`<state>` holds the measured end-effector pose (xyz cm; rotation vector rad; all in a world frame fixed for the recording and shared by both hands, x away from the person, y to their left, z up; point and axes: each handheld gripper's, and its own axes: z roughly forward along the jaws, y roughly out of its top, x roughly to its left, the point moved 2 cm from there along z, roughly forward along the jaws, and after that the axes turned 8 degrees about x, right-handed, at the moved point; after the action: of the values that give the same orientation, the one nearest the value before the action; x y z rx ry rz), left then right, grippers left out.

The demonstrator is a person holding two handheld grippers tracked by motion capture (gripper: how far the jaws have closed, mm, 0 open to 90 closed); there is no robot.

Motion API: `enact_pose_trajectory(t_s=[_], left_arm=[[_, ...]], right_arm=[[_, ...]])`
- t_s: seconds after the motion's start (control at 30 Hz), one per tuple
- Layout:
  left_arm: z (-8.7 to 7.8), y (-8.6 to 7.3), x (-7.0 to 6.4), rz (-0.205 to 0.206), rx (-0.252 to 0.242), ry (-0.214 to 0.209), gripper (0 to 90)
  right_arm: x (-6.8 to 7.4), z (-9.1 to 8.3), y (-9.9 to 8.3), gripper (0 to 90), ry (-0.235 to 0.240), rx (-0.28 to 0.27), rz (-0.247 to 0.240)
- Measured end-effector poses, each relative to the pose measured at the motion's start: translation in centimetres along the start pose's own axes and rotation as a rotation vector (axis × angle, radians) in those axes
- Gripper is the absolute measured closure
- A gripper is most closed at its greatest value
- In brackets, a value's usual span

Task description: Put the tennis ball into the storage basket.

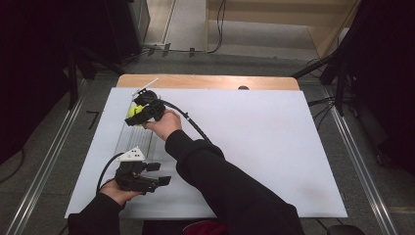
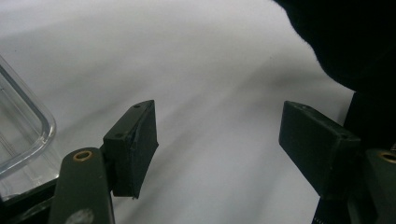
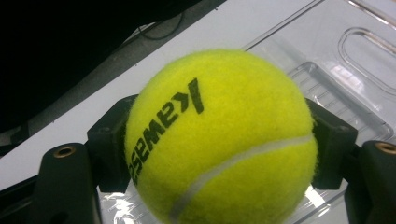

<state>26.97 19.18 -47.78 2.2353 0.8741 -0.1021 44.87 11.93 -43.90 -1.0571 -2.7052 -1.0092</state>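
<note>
Right claw (image 1: 138,116), upper left of the high view, is clamped on a yellow tennis ball (image 3: 219,140) held over a clear plastic tray (image 3: 355,60), probably to set it inside. Left claw (image 2: 217,144), lower left, rests apart and unladen above the white table (image 1: 264,137).

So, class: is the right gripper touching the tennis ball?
Touching. The right gripper view shows both jaws of the right gripper pressed against the tennis ball's sides.

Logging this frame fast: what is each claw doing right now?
Left claw: open, holding nothing, above the white table.
Right claw: shut on the yellow tennis ball, over the clear tray.
</note>
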Motion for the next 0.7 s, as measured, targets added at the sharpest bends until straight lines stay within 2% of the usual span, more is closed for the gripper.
enact_pose_trajectory(t_s=[0.37,0.7], left_arm=[[0.0,0.0,0.0,-0.002,0.001,-0.001,28.6],[0.0,0.0,0.0,-0.002,-0.002,-0.004,28.6]], right_arm=[[0.0,1.0,-0.6,23.1,-0.011,0.027,0.001],[0.1,2.0,-1.2,22.8,0.003,0.049,0.007]])
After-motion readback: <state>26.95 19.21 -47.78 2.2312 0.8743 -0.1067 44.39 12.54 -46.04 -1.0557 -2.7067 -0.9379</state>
